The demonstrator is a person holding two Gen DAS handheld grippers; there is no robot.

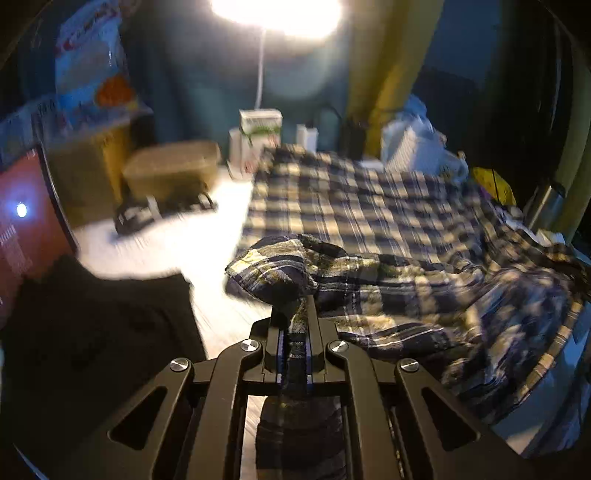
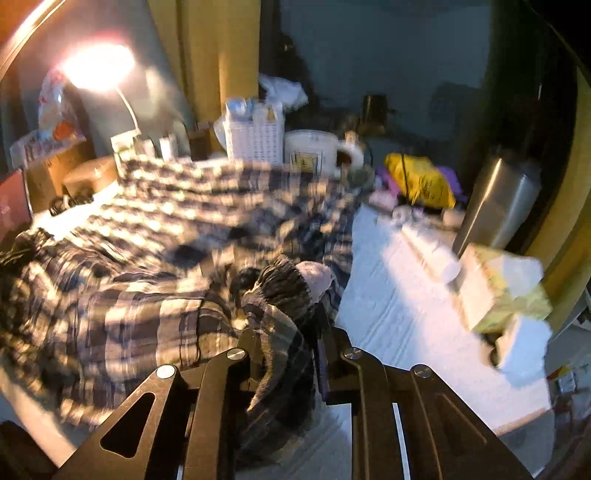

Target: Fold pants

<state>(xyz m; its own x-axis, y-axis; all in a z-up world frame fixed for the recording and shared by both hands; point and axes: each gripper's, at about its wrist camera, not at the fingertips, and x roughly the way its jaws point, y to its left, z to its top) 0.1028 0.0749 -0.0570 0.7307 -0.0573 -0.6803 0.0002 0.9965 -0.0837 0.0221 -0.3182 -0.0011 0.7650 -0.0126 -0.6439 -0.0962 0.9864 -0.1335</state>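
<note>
The pants (image 1: 362, 206) are blue, white and yellow plaid and lie spread over a white table, far part flat, near part bunched. My left gripper (image 1: 293, 314) is shut on a fold of the plaid cloth near its left edge, lifted a little. In the right wrist view the pants (image 2: 155, 221) fill the left half, blurred by motion. My right gripper (image 2: 291, 317) is shut on the gathered waistband end, with cloth hanging down between the fingers.
A lit lamp (image 1: 277, 14) stands at the back. A dark cloth (image 1: 96, 332) lies at the left, with a tan box (image 1: 173, 173) behind. A white basket (image 2: 255, 140), a white pot (image 2: 310, 147), a yellow bag (image 2: 421, 177), a steel can (image 2: 498, 203) and a tissue box (image 2: 502, 291) crowd the right side.
</note>
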